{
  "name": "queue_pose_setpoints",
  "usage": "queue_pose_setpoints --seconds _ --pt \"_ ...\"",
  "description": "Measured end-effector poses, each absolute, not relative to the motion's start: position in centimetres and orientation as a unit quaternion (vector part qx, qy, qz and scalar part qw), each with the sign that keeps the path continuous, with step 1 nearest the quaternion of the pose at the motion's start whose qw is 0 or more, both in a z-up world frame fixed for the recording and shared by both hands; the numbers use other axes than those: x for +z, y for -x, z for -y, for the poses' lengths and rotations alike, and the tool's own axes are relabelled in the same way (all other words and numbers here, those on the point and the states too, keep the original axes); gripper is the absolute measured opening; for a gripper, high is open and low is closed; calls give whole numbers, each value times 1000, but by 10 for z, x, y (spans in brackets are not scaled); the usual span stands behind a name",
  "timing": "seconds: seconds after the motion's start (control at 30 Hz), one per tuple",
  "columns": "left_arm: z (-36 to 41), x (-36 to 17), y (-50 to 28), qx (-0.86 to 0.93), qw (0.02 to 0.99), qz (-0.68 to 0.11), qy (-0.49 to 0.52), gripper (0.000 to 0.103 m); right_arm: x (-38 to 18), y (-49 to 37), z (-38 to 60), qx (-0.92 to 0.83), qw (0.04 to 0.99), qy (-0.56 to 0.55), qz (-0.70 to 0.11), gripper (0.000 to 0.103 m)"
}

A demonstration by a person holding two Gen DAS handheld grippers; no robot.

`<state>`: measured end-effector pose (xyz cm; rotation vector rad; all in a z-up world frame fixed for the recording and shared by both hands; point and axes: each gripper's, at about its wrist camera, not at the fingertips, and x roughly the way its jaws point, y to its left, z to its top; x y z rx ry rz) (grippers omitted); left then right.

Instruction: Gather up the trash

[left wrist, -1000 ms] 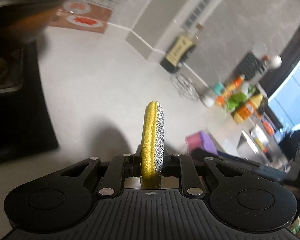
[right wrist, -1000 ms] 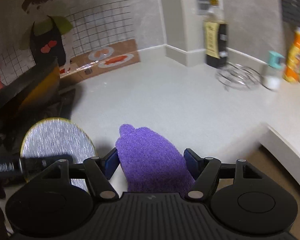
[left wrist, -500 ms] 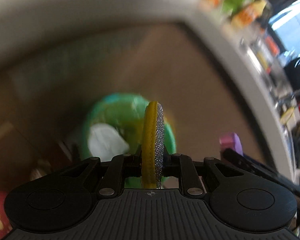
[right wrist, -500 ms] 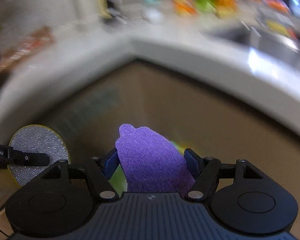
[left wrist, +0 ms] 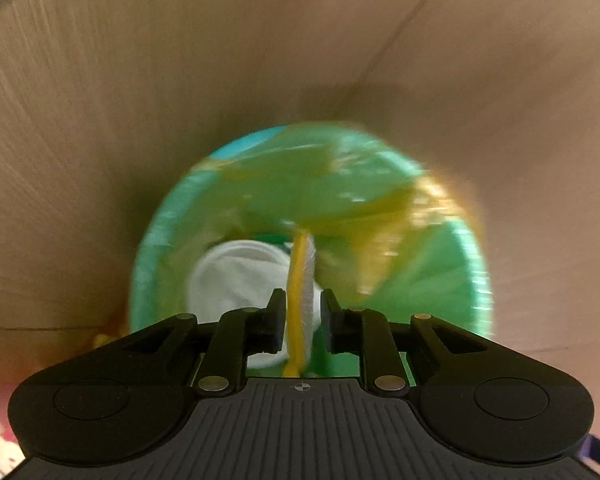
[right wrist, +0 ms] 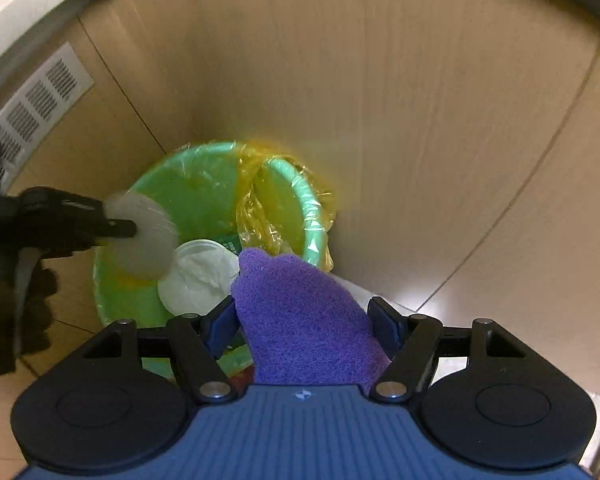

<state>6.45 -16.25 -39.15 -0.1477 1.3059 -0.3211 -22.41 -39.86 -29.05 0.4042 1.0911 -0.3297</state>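
Both grippers point steeply down over a green bin (right wrist: 172, 188) lined with a clear yellowish bag (right wrist: 284, 200), standing on a brown floor (right wrist: 420, 80) of large tiles; the left wrist view is smeared by motion blur, the right wrist view sharper.

The left gripper (left wrist: 302, 320) carries a round scouring pad (left wrist: 300, 300), yellow on one face and silvery on the other, seen edge-on and upright between its black fingers (left wrist: 276, 320); its jaws have just been opening, and a narrow gap now shows on each side of the pad, so the pads no longer appear to press on it; the pad sits directly above the mouth of the bin, though blur makes it impossible to say whether it is already falling; from the right wrist view the same gripper (right wrist: 134, 229) reaches in from the left, the pad (right wrist: 142, 236) showing its pale round face, blurred, over the bin's near rim.

The right gripper (right wrist: 302, 322) holds a purple sponge (right wrist: 300, 320), thick and fuzzy, its pointed end forward; the jaws stand wide, with the blue fingers (right wrist: 220, 324) closed against the sponge's two sides; the sponge is held over the bin's right-hand edge, not yet inside.

In the bin lies a white paper cup (right wrist: 196, 280) with crumpled white paper in it, beside a scrap of green printed packaging (right wrist: 228, 244); the bag bunches in loose folds at the bin's far right rim; a white vent grille (right wrist: 40, 96) sits at the upper left.
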Motion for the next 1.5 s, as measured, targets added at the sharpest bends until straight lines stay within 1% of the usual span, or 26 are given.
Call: queue_pose_setpoints --seconds 0.1,0.37,0.5,0.77,0.97,1.17,1.5 --pt "155 -397 -64 -138 779 -608 65 22 -297 216 390 -146 826 -184 -512 70" --pt "144 -372 -47 -142 790 -596 27 22 -301 178 370 -106 835 -165 -514 70" --pt "137 -359 -36 -152 789 -594 29 22 -302 154 357 -79 837 -163 -517 70" --pt "107 -349 -15 -154 780 -599 96 22 -300 89 321 -22 852 -140 -504 71" --pt "93 -346 13 -176 765 -602 147 22 -311 51 310 -12 834 -174 -523 72" --pt "93 -346 22 -186 763 -597 166 22 -308 51 318 2 824 -231 -518 72" --pt "106 -315 22 -206 777 -577 145 22 -289 72 334 -40 828 -223 -513 72"
